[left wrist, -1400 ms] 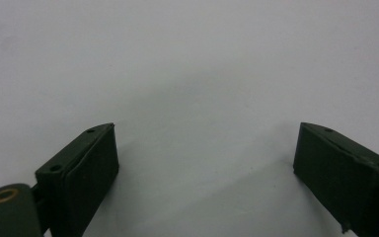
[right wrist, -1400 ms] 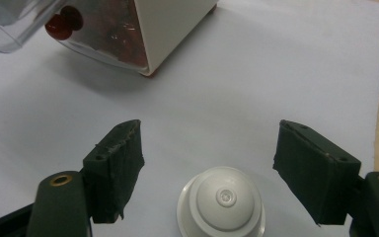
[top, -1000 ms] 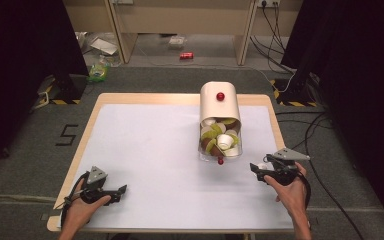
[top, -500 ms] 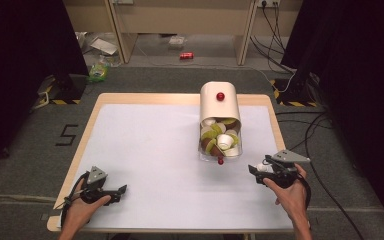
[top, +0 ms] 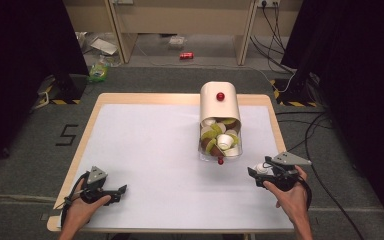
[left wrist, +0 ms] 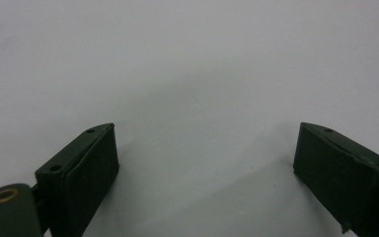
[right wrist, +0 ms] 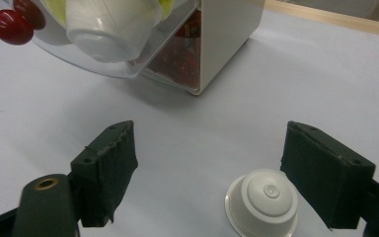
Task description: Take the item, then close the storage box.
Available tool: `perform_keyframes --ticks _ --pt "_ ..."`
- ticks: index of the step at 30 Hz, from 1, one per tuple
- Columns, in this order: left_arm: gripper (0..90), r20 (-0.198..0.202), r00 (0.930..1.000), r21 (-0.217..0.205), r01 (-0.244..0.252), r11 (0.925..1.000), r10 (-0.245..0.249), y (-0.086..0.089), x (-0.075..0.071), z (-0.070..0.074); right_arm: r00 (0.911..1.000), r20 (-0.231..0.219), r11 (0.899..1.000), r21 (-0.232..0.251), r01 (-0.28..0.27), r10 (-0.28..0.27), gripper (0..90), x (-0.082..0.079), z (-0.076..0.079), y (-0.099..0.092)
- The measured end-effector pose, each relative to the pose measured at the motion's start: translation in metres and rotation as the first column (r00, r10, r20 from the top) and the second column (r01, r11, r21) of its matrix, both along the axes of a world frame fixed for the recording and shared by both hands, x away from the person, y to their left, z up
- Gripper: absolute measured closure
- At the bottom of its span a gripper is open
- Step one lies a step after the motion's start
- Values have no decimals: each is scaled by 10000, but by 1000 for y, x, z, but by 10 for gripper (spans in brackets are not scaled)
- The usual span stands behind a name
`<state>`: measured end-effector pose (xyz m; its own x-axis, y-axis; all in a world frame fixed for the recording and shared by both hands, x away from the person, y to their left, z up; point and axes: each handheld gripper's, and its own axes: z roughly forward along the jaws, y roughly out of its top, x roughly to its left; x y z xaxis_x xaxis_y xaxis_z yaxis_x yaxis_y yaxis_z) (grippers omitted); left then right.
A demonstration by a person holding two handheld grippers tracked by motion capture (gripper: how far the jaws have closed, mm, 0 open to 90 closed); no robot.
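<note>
Two grippers sit low over the near side of the desk [top: 145, 150], each in one of the person's hands. The right gripper [right wrist: 208, 170] hovers by the near right corner with its jaws spread wide; they have just been opening, and a white pod [right wrist: 262, 203] stands upside down on the desk between them. The pod lies just beside the right-hand jaw in the right gripper view, and I cannot tell whether it touches that pad; it is well clear of the other jaw, so the claw is released and grasps nothing. From the high view the pod [top: 261, 169] shows as a small pale spot at the gripper's tips [top: 256, 175], near the desk's right edge. A little way beyond it, toward the far edge and right of the middle, a white dispenser [top: 219, 105] lies lengthwise with a red knob [top: 220, 96] on top. Its clear drawer [top: 220, 150] is pulled out toward the person and heaped with white, green and brown pods; a second red knob [top: 220, 161] sits on the drawer's front. The left gripper [left wrist: 205, 168] rests near the near left corner, jaws apart over bare white desk with nothing between them, released as well. In the high view it [top: 121, 190] points toward the desk's middle.
</note>
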<state>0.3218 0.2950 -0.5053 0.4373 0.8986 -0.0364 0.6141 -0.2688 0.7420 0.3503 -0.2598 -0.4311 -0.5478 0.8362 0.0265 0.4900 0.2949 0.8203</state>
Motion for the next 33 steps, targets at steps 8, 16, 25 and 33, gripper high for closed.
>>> perform_keyframes --ticks 8,16,25,33 --pt "92 -1 10000 -5 -3 10000 3 0 0 0 9999 23 9999 54 -104 104 185 -1 2 3" --pt "92 -2 10000 -5 -3 10000 3 0 0 0 9991 129 9992 46 -405 404 185 -3 4 7" --pt "92 -8 10000 -3 9 10000 -9 0 0 0 9985 211 9987 11 -509 509 185 -4 6 12" --pt "91 3 10000 -4 -2 10000 2 0 0 0 9972 533 9985 74 -538 533 188 -5 12 19"
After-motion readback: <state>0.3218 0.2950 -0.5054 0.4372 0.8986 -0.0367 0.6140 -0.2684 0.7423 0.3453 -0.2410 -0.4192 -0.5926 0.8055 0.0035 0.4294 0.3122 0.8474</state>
